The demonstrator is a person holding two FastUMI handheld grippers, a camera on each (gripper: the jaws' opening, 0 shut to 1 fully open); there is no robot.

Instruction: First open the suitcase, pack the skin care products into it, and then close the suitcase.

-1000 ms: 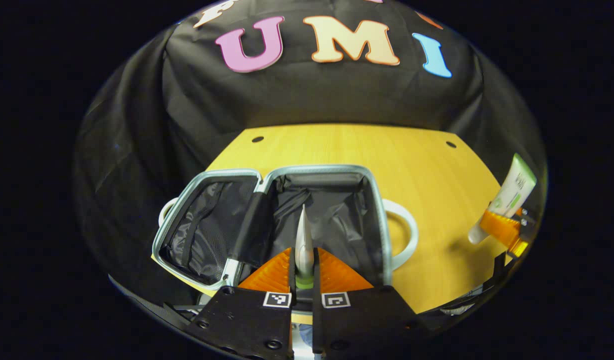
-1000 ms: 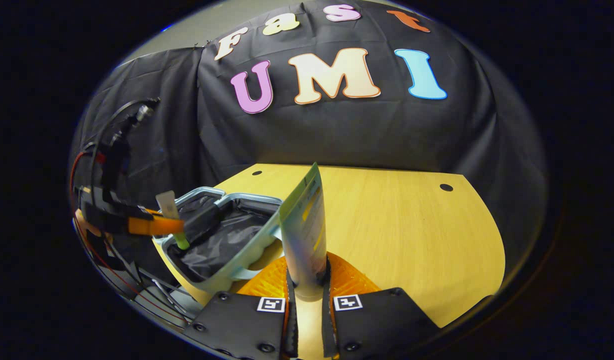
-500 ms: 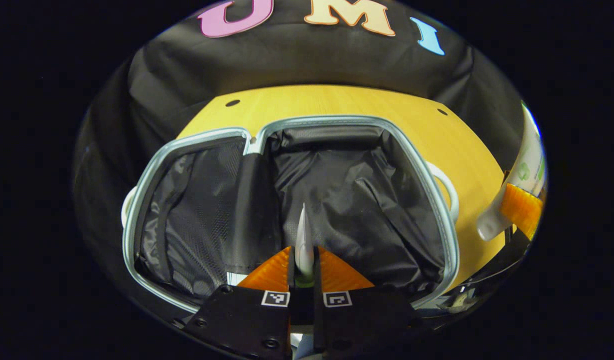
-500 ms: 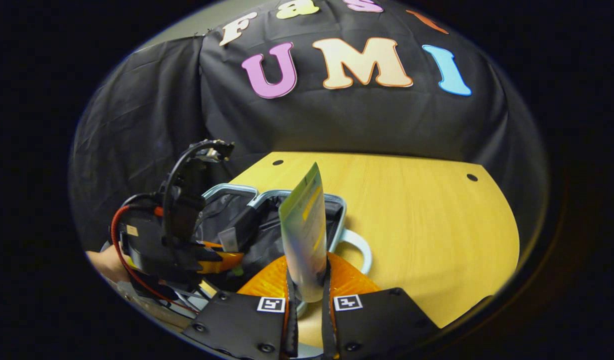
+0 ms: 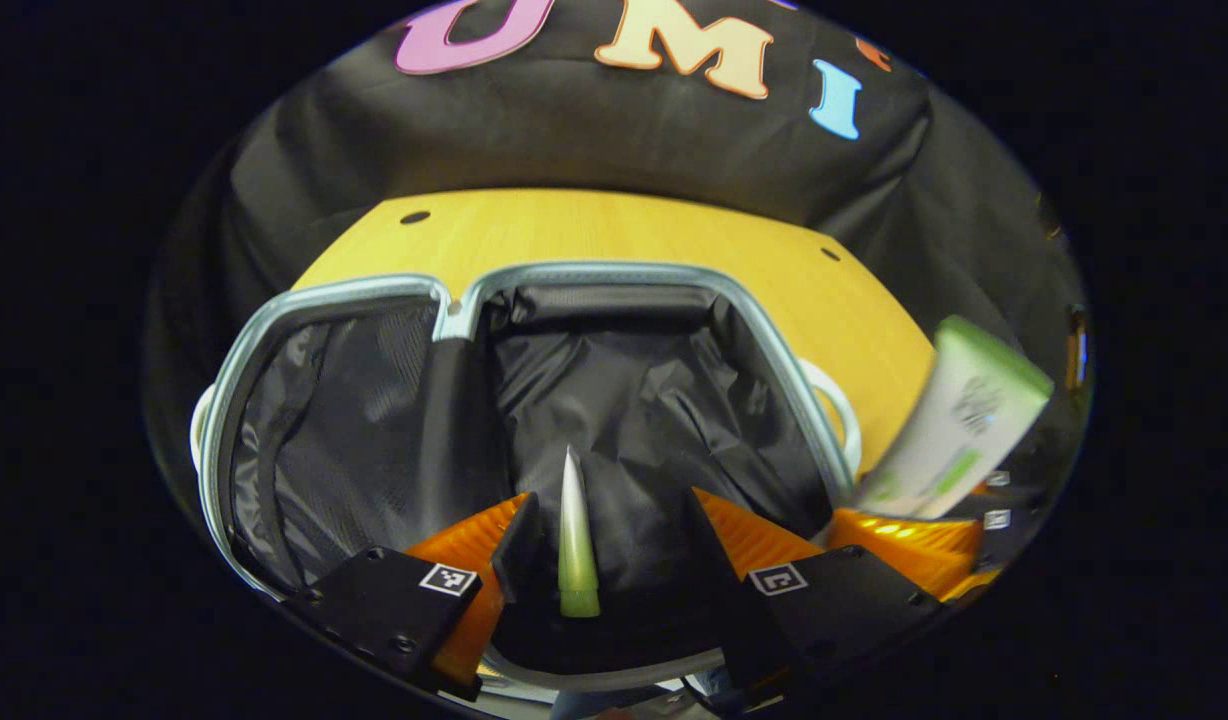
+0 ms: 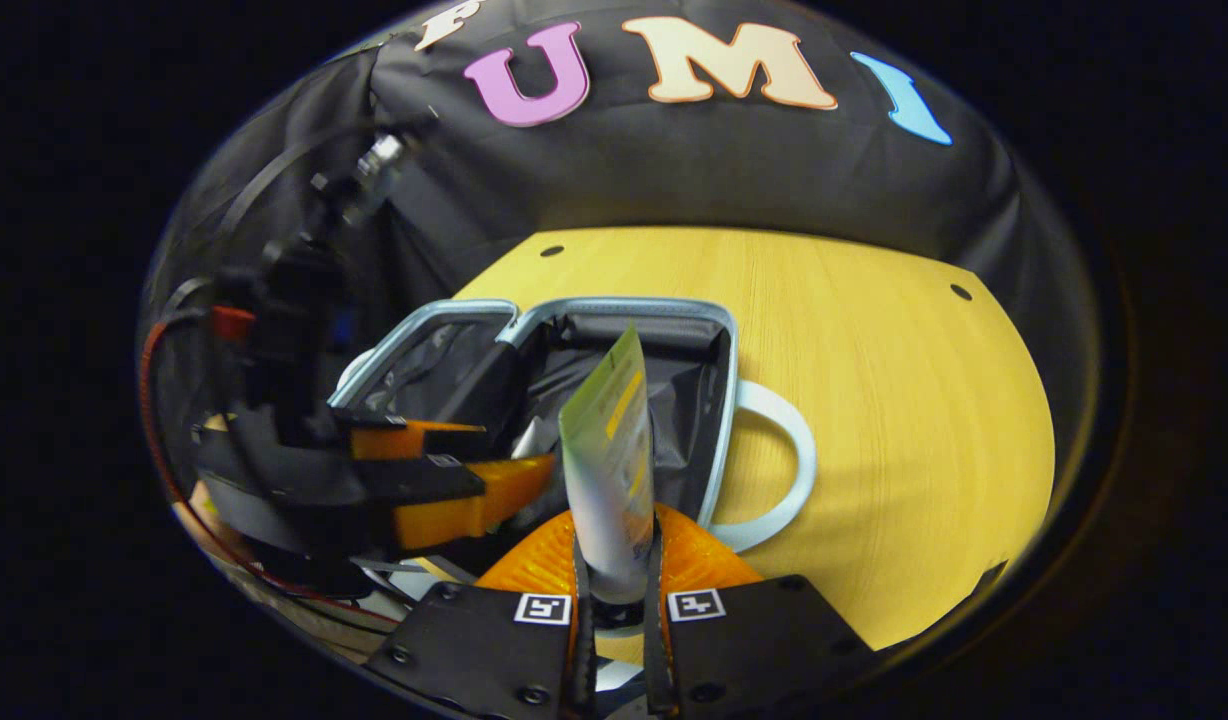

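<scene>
- Suitcase, a small pale-blue hard shell with black fabric lining (image 5: 674,390), lies open on the yellow wooden table (image 5: 614,225), both halves spread flat just ahead of and beneath the left gripper (image 5: 599,540).
- Left gripper's two fingers stand wide apart, clamped on nothing; between them, touching neither, a slim white tube with a green cap end (image 5: 574,540) points away from the camera over the black lining of the right-hand half.
- Off to the left gripper's right, a white squeeze tube with a green end and printed label (image 5: 949,435) tilts above the suitcase's right rim, near the white carry handle (image 5: 842,410).
- In the right gripper view, the right gripper (image 6: 619,575) is closed on that same printed tube (image 6: 609,470), both fingers pressing its lower end, so that the flat crimped end rises upright straight ahead.
- Beyond the held tube sits the open suitcase (image 6: 719,400), its white handle (image 6: 789,470) ahead and slightly right of the right gripper.
- To the right gripper's left, the left gripper (image 6: 464,470) reaches over the suitcase, fingers parted, its black body and cables behind it.
</scene>
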